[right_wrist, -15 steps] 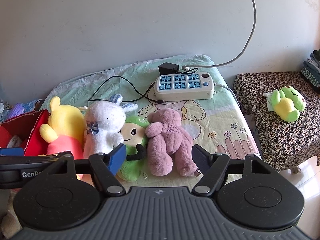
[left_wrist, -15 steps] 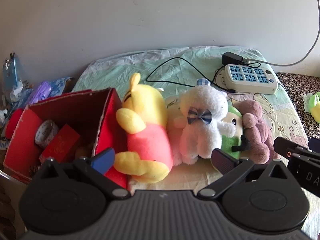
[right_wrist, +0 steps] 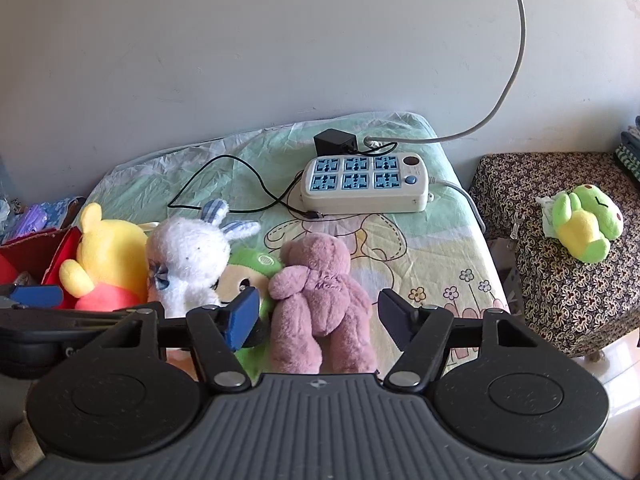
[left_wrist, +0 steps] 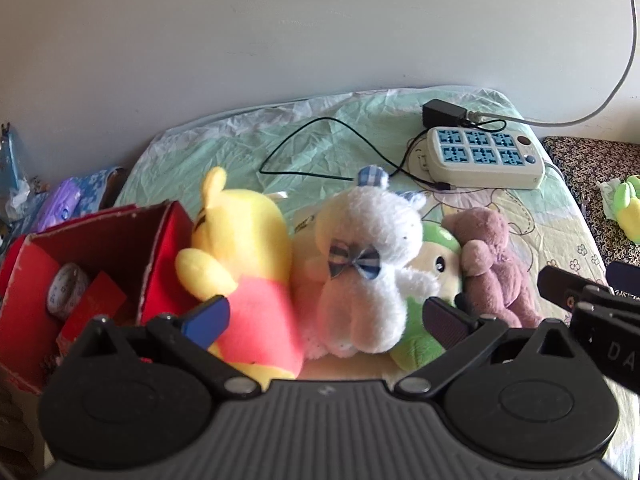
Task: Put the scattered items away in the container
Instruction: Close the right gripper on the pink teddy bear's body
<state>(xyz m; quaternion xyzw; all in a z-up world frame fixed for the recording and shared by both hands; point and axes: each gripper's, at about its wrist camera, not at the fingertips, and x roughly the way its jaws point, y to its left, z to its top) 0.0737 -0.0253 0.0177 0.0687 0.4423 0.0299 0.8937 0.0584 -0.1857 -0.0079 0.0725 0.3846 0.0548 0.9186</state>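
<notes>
Several plush toys lie in a row on the bed: a yellow bear in a red shirt [left_wrist: 240,264], a white rabbit with a blue bow [left_wrist: 368,264], a green-capped doll [left_wrist: 436,256] and a mauve teddy [left_wrist: 496,268]. A red cardboard box [left_wrist: 132,248] stands at the left, against the yellow bear. My left gripper [left_wrist: 324,316] is open in front of the bear and rabbit. My right gripper [right_wrist: 320,312] is open with its jaws on either side of the mauve teddy [right_wrist: 316,304]. The bear [right_wrist: 108,260], rabbit [right_wrist: 188,260] and box [right_wrist: 36,256] also show in the right wrist view.
A white power strip [right_wrist: 364,184] with a black adapter and black cable lies at the back of the bed. A patterned stool [right_wrist: 560,264] at the right carries a green frog plush [right_wrist: 584,228]. The box holds a tape roll [left_wrist: 66,290] and red packets.
Both grippers have moved forward and closer to the toys. The right gripper's jaws now flank the mauve teddy. The toys have not moved.
</notes>
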